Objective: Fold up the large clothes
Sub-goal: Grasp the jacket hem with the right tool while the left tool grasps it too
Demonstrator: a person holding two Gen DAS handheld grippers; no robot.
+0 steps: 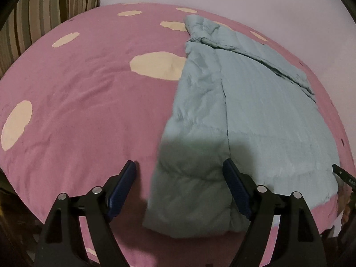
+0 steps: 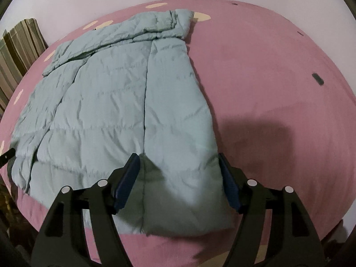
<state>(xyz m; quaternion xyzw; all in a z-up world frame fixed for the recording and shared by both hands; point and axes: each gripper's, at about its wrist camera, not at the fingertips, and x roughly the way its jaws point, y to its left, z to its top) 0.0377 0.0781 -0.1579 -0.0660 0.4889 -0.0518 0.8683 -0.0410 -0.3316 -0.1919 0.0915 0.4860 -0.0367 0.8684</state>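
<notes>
- Nearest the cameras: the left gripper [image 1: 179, 166] hangs with its jaws spread wide above the near edge of the bed [image 1: 77, 115], holding nothing. One blue pad is over bare pink cover and the other over the jacket's hem, neither pressing on cloth.
- The right gripper [image 2: 179, 159] is likewise wide open and empty, straddling the hem corner of the pale blue puffer jacket [image 2: 115, 102] on its own side. From this angle it cannot be told whether its pads brush the fabric.
- The jacket lies flat along the middle of the bed, hem at the near edge, both sides already turned in to meet at a centre seam.
- Risk at the hem: the padded layers are thick and slippery, so a shallow pinch would likely catch only the top layer. Lifting it then could peel a side panel open.
- Risk of skew: the two grippers sit at opposite hem corners. Should one rise sooner or travel faster than the other, the fold would probably land crooked.
- Farther back: a sleeve [image 2: 93, 46] lies folded across the upper body, apparently loose. A quick lift of the hem could drag it out of place.
- At the far edge, the bunched collar or hood [image 1: 200, 29] sits lumpy. A hem laid over it may spring back, the filling being puffy.
- A striped cushion [image 1: 51, 6] stands beyond the bed's far corner, well clear.
</notes>
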